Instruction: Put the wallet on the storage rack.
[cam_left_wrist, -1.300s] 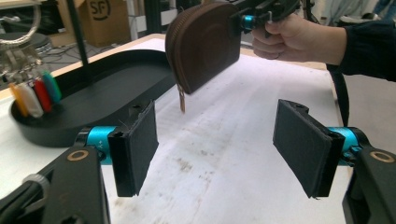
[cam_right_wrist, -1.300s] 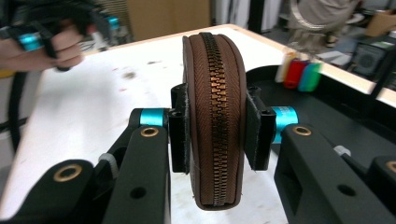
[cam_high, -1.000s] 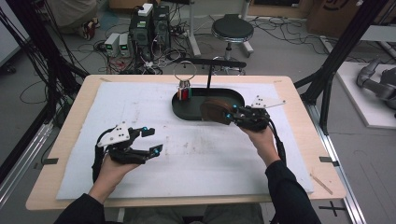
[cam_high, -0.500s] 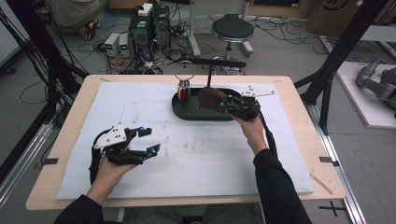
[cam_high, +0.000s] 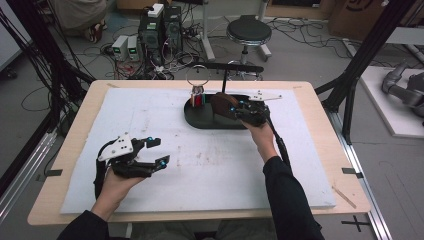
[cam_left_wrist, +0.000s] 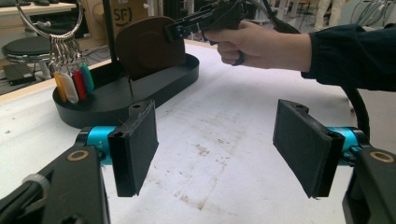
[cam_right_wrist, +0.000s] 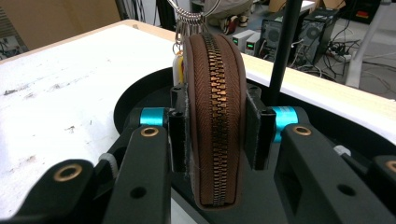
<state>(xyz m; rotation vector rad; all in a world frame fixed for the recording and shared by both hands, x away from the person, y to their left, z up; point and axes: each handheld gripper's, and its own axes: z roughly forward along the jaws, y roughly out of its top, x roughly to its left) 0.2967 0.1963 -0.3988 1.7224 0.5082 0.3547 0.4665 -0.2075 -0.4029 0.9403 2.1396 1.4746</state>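
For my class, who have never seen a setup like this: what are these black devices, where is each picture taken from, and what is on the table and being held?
A person holds a two-jaw gripper in each hand. One camera looks down from above; the others ride on the grippers and look along their jaws. On the white-covered table sits a black stand with a key ring of coloured tags. The right gripper clamps a brown zipped pouch upright over the stand's base. The left gripper is open, holding nothing.
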